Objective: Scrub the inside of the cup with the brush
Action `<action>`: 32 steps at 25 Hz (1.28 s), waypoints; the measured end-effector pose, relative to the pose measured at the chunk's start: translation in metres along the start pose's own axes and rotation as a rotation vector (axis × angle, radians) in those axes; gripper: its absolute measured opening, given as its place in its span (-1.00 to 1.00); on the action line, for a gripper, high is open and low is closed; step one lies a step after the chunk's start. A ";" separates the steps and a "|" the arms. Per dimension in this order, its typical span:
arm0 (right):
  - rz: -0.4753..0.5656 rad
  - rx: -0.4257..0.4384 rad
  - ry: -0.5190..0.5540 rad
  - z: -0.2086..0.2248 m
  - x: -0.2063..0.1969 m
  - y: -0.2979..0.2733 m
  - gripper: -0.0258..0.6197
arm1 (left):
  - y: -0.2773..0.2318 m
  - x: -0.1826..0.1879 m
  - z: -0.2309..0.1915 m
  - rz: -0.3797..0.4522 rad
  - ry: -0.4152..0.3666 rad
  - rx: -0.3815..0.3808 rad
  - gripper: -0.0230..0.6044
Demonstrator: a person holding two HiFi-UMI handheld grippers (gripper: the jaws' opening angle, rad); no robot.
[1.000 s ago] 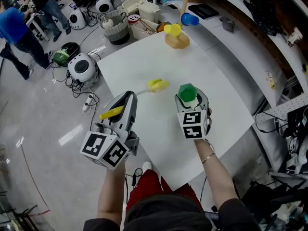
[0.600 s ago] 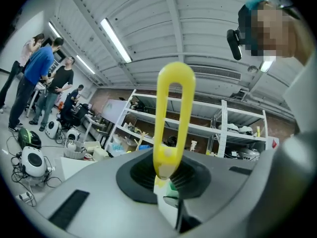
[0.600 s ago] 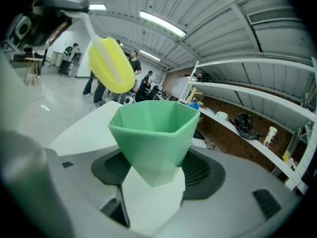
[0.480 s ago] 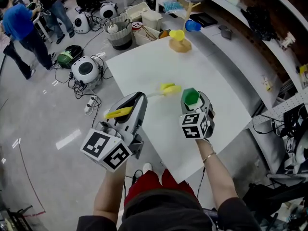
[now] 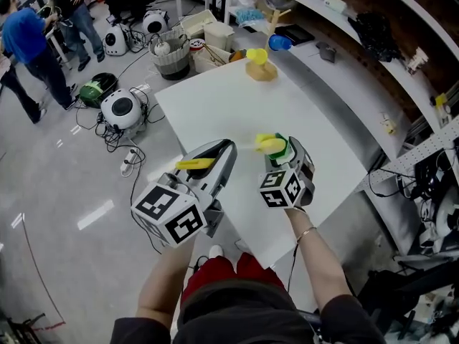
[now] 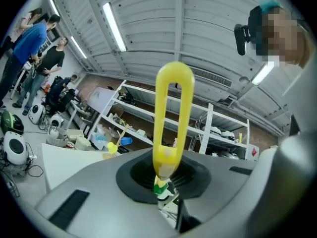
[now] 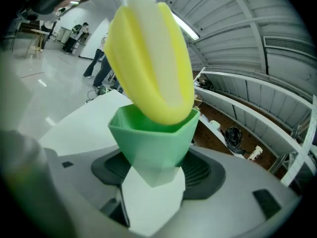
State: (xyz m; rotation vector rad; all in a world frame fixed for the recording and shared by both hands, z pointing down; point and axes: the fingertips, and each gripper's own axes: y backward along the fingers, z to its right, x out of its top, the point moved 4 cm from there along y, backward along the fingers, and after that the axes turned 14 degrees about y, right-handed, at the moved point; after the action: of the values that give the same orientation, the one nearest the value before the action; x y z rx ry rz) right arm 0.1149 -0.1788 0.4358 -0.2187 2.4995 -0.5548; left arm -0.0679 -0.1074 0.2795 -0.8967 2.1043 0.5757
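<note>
My right gripper [image 5: 284, 155] is shut on a green faceted cup [image 5: 286, 149], mouth turned up and away from me; in the right gripper view the cup [image 7: 148, 145] sits between the jaws. My left gripper [image 5: 224, 153] is shut on a yellow brush by its looped handle [image 6: 173, 114], which shows yellow [image 5: 195, 164] on top of the gripper in the head view. The brush's yellow and white head [image 7: 151, 58] rests in the cup's mouth, its lower end inside the rim. Both are held above the white table's [image 5: 215, 99] near part.
At the table's far end stands a wooden stand with a yellow cup [image 5: 257, 57] and a blue cup [image 5: 278, 42]. Baskets and bins [image 5: 172, 52] lie beyond the far edge. Round white machines [image 5: 118, 110] and cables sit on the floor at left, where people [image 5: 25, 38] stand. Shelving [image 5: 373, 41] runs along the right.
The brush head has moved right, from beside the cup into its mouth. Both grippers have closed in on each other and shifted slightly nearer to me.
</note>
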 end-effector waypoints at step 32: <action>-0.049 0.117 0.448 -0.003 -0.004 -0.004 0.05 | -0.065 -0.050 -0.055 -0.204 0.204 -0.101 -0.80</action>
State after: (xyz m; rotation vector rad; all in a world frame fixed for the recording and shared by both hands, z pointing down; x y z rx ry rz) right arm 0.1169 -0.1806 0.4417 -0.1198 2.8830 -0.8462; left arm -0.0218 -0.1641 0.3456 -1.2572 2.1435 0.5043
